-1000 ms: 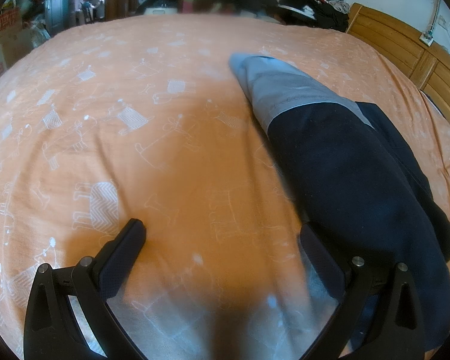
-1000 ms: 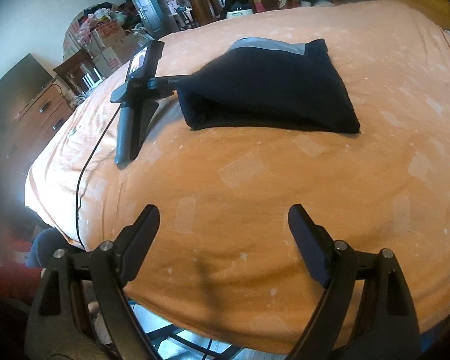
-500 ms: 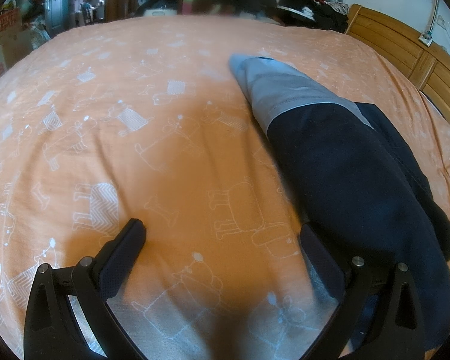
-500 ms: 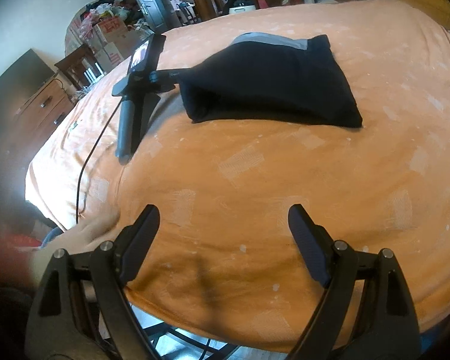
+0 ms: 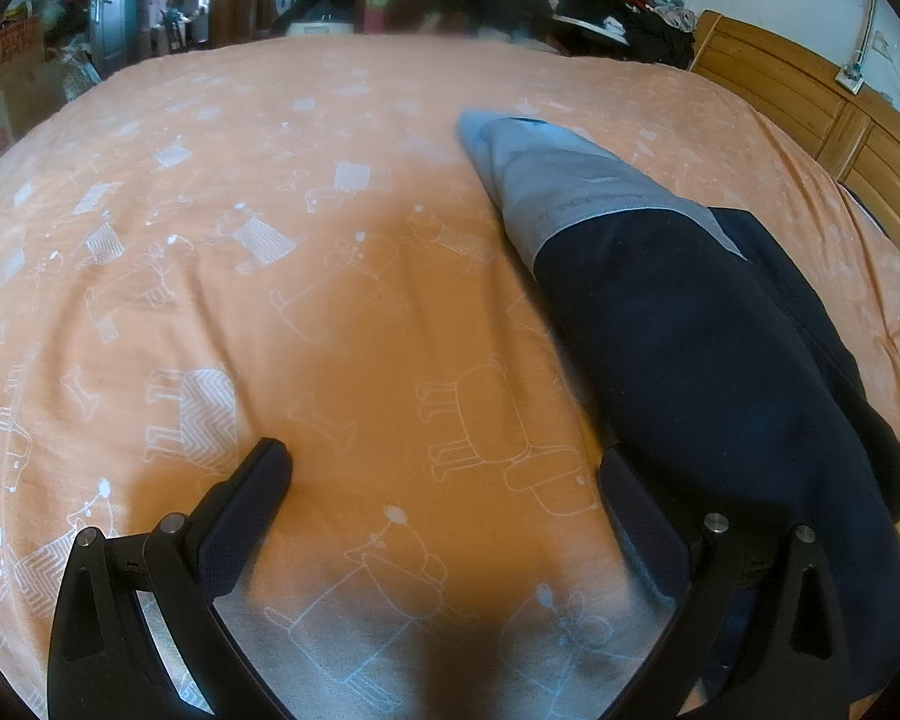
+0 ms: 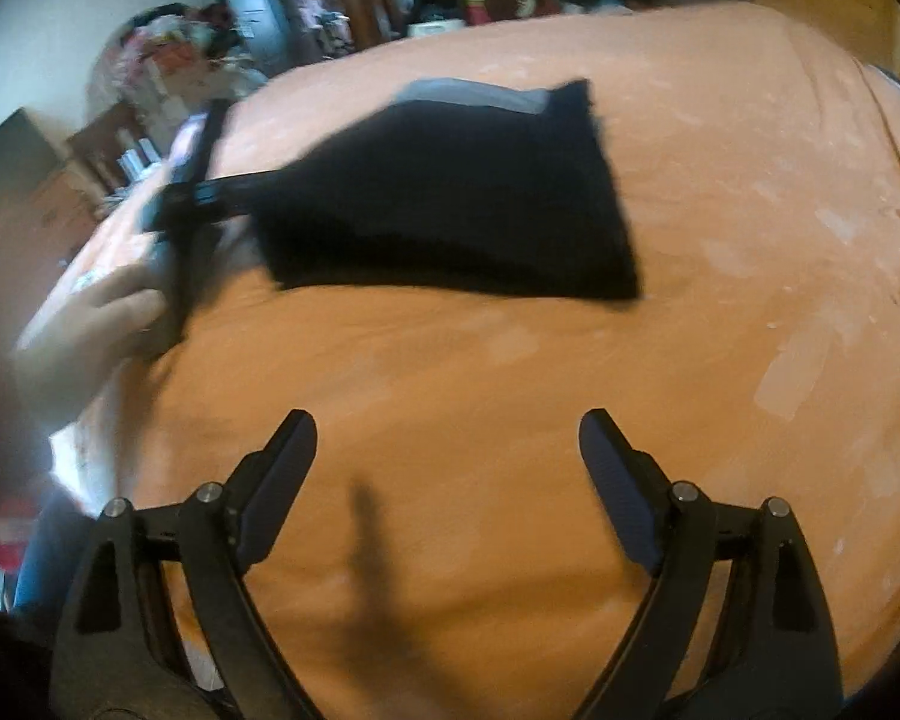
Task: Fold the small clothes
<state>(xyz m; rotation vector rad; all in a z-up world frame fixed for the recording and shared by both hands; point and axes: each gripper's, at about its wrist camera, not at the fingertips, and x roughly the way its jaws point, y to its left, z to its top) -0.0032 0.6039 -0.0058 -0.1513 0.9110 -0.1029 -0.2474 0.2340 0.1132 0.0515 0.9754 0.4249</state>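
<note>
While both claws hang free: no fold started yet.
Left claw [image 5: 444,480]: wide apart, holds nothing, just beside shorts [image 5: 708,354].
Right claw [image 6: 447,450]: wide apart, holds nothing.
Shorts: mid bed [image 5: 210,276], nearer its headboard side.
Next: pinch an edge w/ each claw.

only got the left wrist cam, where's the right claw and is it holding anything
Observer: The right claw is open and empty. It hangs over bare orange sheet, apart from the dark garment.
Operator: is my left claw on the garment
Observer: In the right wrist view the left claw reaches the garment's left corner. The blur hides whether a finger is under the cloth.
Operator: who's got the left handle
Observer: A hand grips it near the bed's edge.
</note>
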